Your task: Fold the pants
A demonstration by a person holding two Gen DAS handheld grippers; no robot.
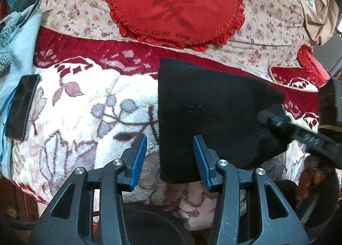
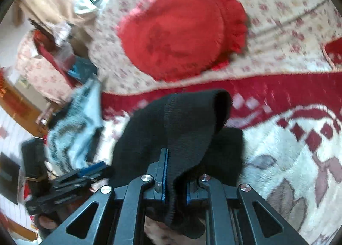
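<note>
Black knit pants lie folded on a white and red fleece blanket, with their right side lifted. My left gripper is open at the near left corner of the pants. Its right finger is over the cloth, its left finger is over the blanket, and neither pad presses on anything. My right gripper is shut on a bunched fold of the pants, which drapes over its fingers and hides the right one. In the left wrist view the right gripper comes in from the right edge.
A red heart-shaped frilled pillow lies on a floral sheet beyond the pants. A dark phone rests at the left on light blue fleecy clothing. A beige garment sits at the far right.
</note>
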